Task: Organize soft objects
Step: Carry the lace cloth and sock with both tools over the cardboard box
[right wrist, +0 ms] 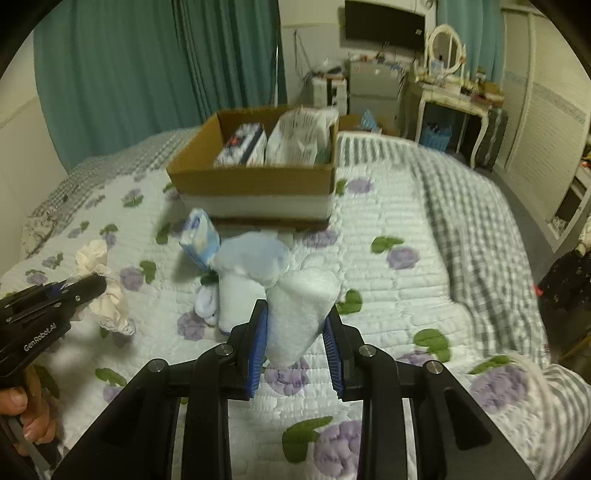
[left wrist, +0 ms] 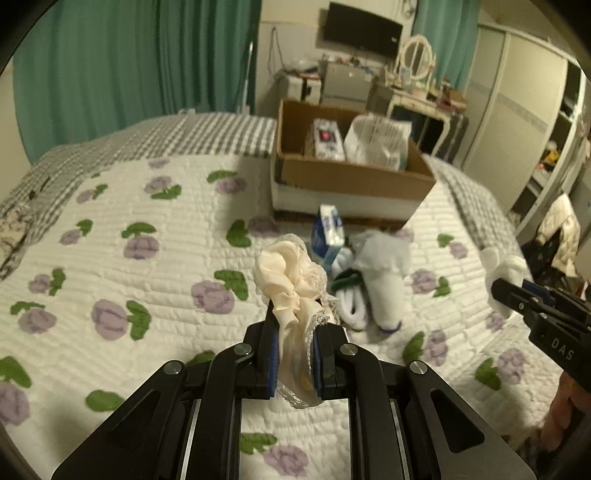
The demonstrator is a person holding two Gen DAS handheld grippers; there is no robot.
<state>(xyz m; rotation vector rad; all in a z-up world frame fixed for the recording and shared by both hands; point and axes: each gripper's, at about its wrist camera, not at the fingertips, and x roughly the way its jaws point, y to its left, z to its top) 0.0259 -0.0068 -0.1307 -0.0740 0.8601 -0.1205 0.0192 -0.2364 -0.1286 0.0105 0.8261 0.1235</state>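
The left gripper (left wrist: 295,354) is clamped on a cream scrunchie (left wrist: 291,280) above the bed (left wrist: 110,229); the right gripper (right wrist: 295,347) pinches a white towel (right wrist: 301,306); both look light, limp, best gripped mid-bunch.

A white quilt (left wrist: 147,295) with purple flowers and green leaves lies under the left tongs (left wrist: 295,314) and spreads to both sides of them. Beyond it, far ahead of the tongs, a grey checked blanket (left wrist: 203,136) covers the far edge of the bed. Seen from the right tongs (right wrist: 297,314), the same blanket hangs over the bed's side to their right. Green curtains (left wrist: 110,74) hang ahead and to the left. A dark television (left wrist: 360,29) is on the wall straight ahead. Below it, slightly to the right, stands a white dressing table (left wrist: 417,98) with an oval mirror (left wrist: 417,55). A pale wardrobe (left wrist: 517,122) fills the right side.
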